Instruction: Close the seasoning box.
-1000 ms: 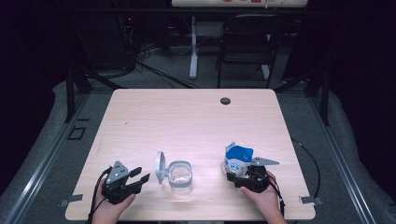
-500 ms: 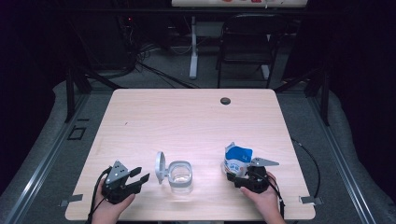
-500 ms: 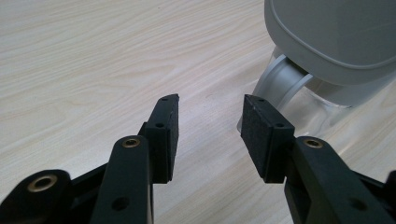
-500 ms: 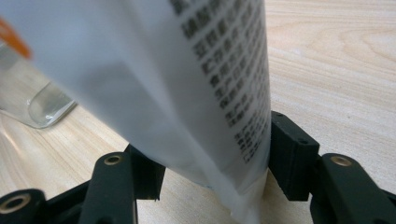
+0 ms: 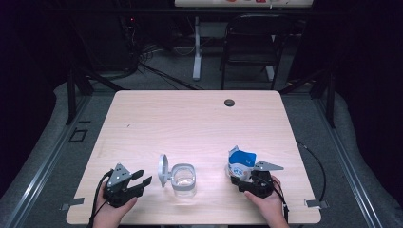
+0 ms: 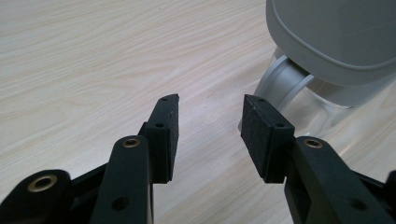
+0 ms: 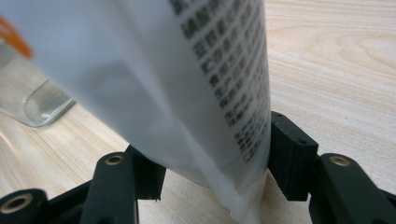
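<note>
A white bag with a blue top (image 5: 241, 161) stands near the table's front right. My right gripper (image 5: 241, 179) grips its lower part. In the right gripper view the printed bag (image 7: 163, 70) fills the gap between both pads of the right gripper (image 7: 212, 154). A clear jar (image 5: 183, 178) stands at the front middle with its grey hinged lid (image 5: 163, 168) swung up on its left side. My left gripper (image 5: 144, 177) rests left of the jar, open and holding nothing. In the left gripper view, the left gripper (image 6: 210, 105) points at bare wood just short of the jar (image 6: 322, 98) and lid (image 6: 336, 37).
The light wooden table (image 5: 190, 118) has a small dark round hole (image 5: 229, 102) near its far edge. A corner of the clear jar (image 7: 42, 105) shows left of the bag in the right gripper view. Chairs and cables stand on the dark floor beyond the table.
</note>
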Available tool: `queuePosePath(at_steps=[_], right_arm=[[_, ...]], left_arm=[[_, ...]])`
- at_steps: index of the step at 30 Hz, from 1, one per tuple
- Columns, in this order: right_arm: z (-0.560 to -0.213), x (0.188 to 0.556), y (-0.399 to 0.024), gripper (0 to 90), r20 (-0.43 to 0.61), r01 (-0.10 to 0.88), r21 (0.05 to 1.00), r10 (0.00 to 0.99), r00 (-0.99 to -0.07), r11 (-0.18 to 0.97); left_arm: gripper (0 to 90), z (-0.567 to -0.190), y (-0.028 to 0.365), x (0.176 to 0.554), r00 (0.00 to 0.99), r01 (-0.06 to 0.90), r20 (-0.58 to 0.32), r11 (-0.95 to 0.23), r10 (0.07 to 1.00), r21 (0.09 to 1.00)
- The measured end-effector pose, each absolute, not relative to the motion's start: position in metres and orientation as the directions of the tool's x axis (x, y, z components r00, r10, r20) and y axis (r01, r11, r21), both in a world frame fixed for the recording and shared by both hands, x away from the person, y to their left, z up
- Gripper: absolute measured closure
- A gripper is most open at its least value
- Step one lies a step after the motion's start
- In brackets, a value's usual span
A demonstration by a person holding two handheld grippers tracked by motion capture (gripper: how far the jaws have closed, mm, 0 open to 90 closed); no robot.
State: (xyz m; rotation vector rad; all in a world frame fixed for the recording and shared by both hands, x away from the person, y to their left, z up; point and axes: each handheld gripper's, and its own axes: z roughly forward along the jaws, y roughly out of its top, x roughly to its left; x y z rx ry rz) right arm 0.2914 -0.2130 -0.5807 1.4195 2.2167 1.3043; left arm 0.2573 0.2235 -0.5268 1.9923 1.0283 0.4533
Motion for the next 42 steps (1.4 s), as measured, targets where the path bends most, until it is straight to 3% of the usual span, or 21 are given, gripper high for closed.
queuePosePath(at_steps=[27,39,42], right_arm=[[-0.562,0.284,-0.202,44.9,0.193,0.559,0.807,0.81,-0.555,0.191],[-0.544,0.282,-0.199,44.9,0.109,0.507,0.827,0.816,-0.568,0.242],[-0.54,0.281,-0.196,44.9,0.045,0.48,0.828,0.818,-0.573,0.29]], left_arm=[[57.1,-0.527,0.224,0.257,0.598,0.503,-0.057,-0.318,0.8,0.804],[57.1,-0.527,0.224,0.257,0.597,0.504,-0.056,-0.32,0.8,0.802],[57.1,-0.528,0.225,0.257,0.596,0.504,-0.055,-0.32,0.801,0.802]])
